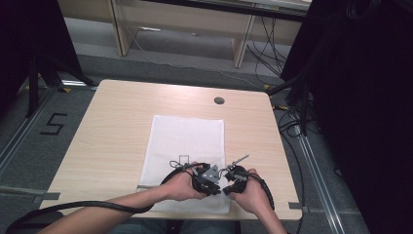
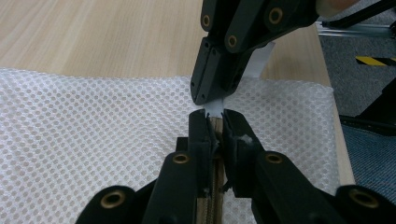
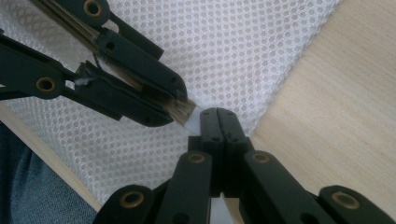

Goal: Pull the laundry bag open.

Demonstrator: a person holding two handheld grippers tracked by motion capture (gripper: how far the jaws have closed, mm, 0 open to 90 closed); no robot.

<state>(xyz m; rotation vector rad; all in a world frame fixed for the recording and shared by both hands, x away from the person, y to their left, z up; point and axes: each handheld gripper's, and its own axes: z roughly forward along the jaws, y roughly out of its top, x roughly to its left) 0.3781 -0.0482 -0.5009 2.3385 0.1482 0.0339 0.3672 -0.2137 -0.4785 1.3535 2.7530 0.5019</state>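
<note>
I see a white mesh laundry bag lying flat on the wooden table, its near end at the table's front edge. My left gripper has its jaws clamped on the tan zipper end of the bag. My right gripper has its jaws pressed together on a white tab just beyond that zipper end, tip to tip with the left.
</note>
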